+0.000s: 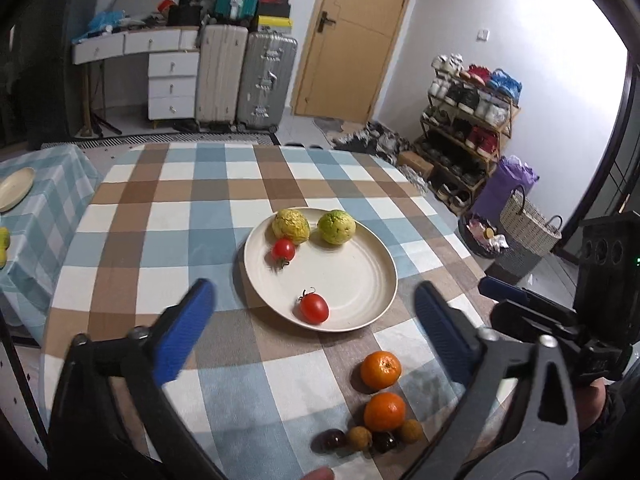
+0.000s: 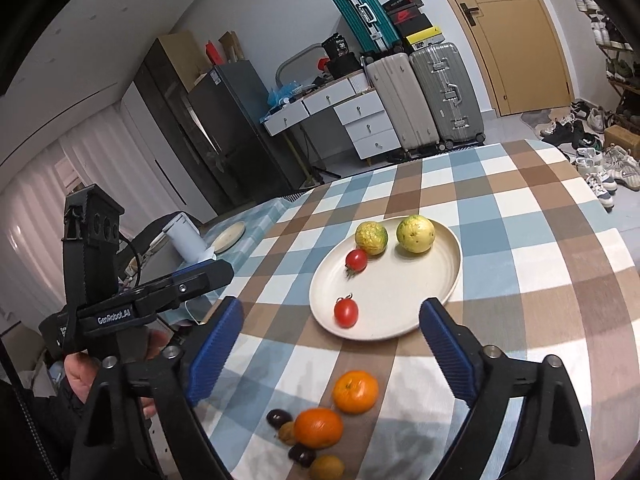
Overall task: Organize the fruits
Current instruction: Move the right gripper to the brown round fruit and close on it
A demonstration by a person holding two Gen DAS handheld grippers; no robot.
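Observation:
A cream plate (image 1: 360,276) (image 2: 404,288) on the checked tablecloth holds two yellow-green guavas (image 1: 291,226) (image 2: 415,234) at its far rim and two red tomatoes (image 1: 314,308) (image 2: 346,312). Nearer to me, off the plate, lie two oranges (image 1: 380,370) (image 2: 355,391) and a cluster of small brown and dark fruits (image 1: 360,437) (image 2: 302,454). My left gripper (image 1: 314,312) hovers open above the plate's near edge, nothing between its blue pads. My right gripper (image 2: 332,332) is open too, empty, above the near rim and the oranges.
The checked table (image 1: 160,220) drops off at the right toward a shoe rack (image 1: 468,120) and baskets (image 1: 528,224). A second covered table at the left carries another cream plate (image 1: 14,189) (image 2: 228,236). Suitcases, drawers and a door stand behind.

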